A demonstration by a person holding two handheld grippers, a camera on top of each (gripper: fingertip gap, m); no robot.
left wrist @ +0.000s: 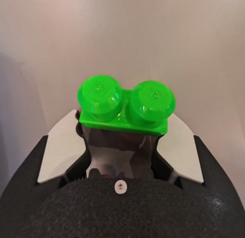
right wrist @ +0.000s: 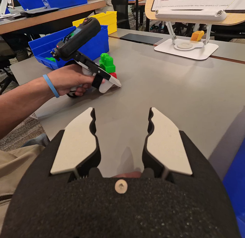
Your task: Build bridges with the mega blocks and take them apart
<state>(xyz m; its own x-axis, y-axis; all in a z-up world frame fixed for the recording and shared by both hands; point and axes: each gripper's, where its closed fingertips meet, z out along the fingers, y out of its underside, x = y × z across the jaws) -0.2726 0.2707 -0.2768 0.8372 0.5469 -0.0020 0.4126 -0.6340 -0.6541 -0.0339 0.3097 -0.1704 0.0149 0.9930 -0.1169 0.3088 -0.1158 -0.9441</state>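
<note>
Left gripper point(left wrist: 122, 123): its two white fingers are pressed against the two ends of a green block point(left wrist: 123, 122), pinching it between the tips.
Green block: two round studs point toward the camera; a pale grey table point(right wrist: 165, 88) fills the view behind it.
Left gripper from the right wrist view point(right wrist: 115, 82): held in the person's left hand point(right wrist: 74, 78), tips angled down to the table, well ahead and to the left of the right gripper.
Block stack point(right wrist: 108, 65): green blocks on a red block point(right wrist: 114, 75), right at the left gripper's tips; the finger hides the point of contact.
Right gripper point(right wrist: 122, 112): fingers spread wide with nothing between them, hovering over bare table.
Blue bin point(right wrist: 92, 45): just behind the left gripper, with green pieces visible inside; a yellow bin point(right wrist: 106, 21) stands behind it.
White stand point(right wrist: 186, 48): far ahead and to the right of the right gripper, carrying a tilted board with a printed sheet point(right wrist: 198, 1); an orange block point(right wrist: 196, 35) sits behind its base.
Wristband point(right wrist: 51, 86): blue, on the left wrist.
</note>
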